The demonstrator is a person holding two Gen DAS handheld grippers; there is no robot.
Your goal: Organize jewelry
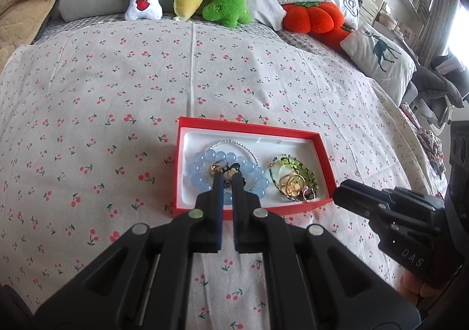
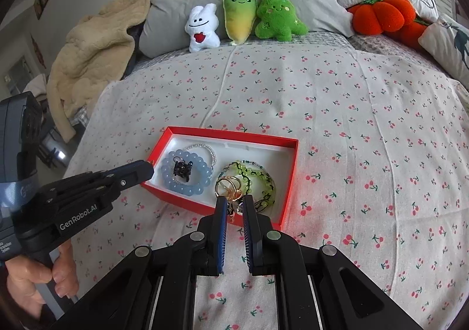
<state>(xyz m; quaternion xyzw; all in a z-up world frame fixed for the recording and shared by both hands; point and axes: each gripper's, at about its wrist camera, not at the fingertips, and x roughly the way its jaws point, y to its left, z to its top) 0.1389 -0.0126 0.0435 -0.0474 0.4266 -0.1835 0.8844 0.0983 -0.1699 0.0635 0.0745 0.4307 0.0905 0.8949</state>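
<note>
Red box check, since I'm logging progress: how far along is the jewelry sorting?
Mostly done: the blue bead bracelet, green bead bracelet and gold rings lie inside the red box. Neither tongs visibly hold anything. No jewelry shows loose on the bedsheet.

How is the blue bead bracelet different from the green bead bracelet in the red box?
The blue bead bracelet has big, smooth, pale beads; the green bead bracelet has small yellow-green beads on dark cord. The blue one lies at the left end of the red box, the green one at the right end. A small black charm sits inside the blue ring; gold rings lie on the green one. Both are round loops lying flat.
</note>
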